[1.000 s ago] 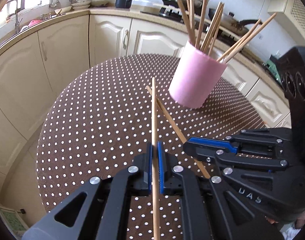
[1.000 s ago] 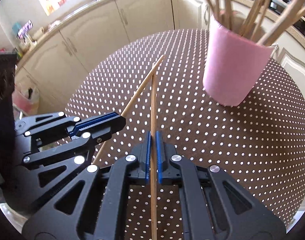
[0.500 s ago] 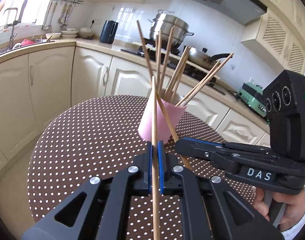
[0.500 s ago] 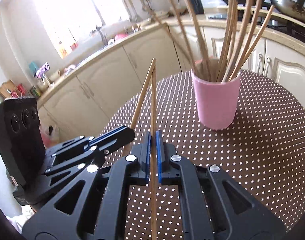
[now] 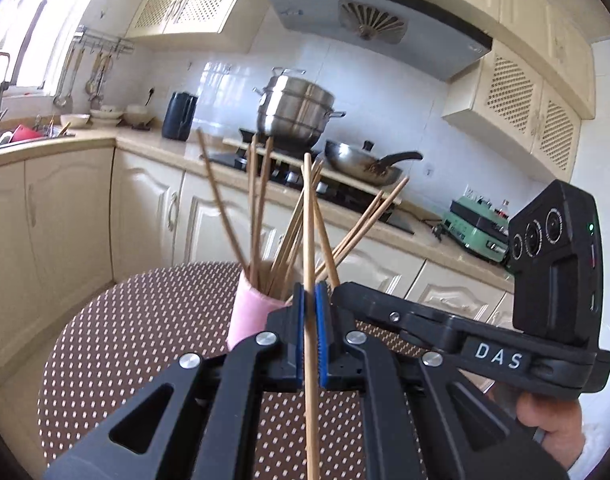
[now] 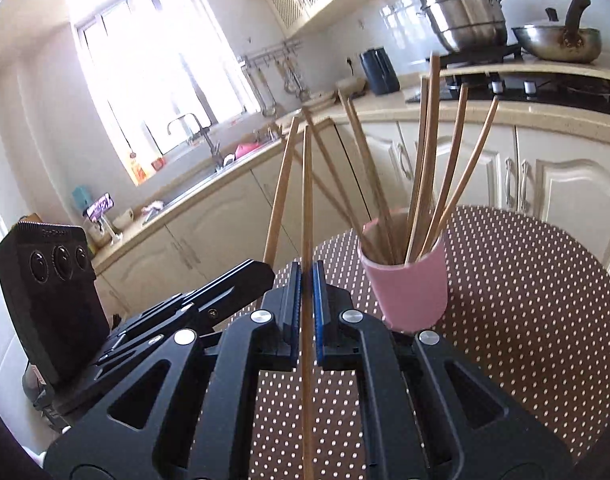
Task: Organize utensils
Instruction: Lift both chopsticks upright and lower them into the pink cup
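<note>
Two chopsticks are in hand: the left gripper (image 5: 309,332) is clamped on one chopstick (image 5: 308,216), the right gripper (image 6: 307,308) on another chopstick (image 6: 307,200), both raised just short of the pink cup (image 6: 409,292) on the dotted table (image 6: 525,280). Light, stiff, smooth wood likely pivots when pinched mid-shaft. About eight more stand in the cup

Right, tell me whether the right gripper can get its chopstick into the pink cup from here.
Probably yes. The right gripper is shut on its chopstick, and the pink cup stands close ahead to its right, mouth open. The chopsticks already fanned out inside crowd the opening somewhat.
</note>
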Available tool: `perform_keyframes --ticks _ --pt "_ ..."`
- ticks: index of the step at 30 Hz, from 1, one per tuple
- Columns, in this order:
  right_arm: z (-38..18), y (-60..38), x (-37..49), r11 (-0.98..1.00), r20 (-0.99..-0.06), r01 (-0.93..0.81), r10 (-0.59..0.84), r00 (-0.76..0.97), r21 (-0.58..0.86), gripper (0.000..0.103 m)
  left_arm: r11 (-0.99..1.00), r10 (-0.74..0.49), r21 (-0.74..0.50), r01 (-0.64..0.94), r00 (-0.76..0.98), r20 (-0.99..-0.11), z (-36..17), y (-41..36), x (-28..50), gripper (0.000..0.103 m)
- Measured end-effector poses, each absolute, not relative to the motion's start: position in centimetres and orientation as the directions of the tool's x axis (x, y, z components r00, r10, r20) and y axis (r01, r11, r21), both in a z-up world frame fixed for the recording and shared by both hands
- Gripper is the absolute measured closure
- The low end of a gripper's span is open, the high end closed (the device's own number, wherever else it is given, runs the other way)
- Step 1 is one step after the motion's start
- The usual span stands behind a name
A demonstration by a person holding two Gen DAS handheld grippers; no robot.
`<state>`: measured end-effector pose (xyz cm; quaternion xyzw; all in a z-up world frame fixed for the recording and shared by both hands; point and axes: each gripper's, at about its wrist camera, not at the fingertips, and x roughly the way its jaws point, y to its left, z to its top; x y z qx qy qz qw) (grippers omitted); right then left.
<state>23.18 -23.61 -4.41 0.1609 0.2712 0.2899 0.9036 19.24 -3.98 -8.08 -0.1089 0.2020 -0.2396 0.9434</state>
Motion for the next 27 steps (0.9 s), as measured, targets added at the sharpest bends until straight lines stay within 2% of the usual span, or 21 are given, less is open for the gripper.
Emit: perform_keyframes --ticks 12,27 --pt "-1.6 -25.5 26.3 0.791 -0.237 -0.423 0.558 0.796 0.441 0.097 0.856 -0.479 -0.279 0.436 0.871 -0.111 -4.4 -6.4 23.2 0.097" --pt "-2.4 -25.8 30.2 0.824 -0.025 -0.44 0.479 0.877 0.357 0.097 0.884 -0.366 -0.299 0.359 0.93 0.031 -5.8 -6.8 28.8 0.097"
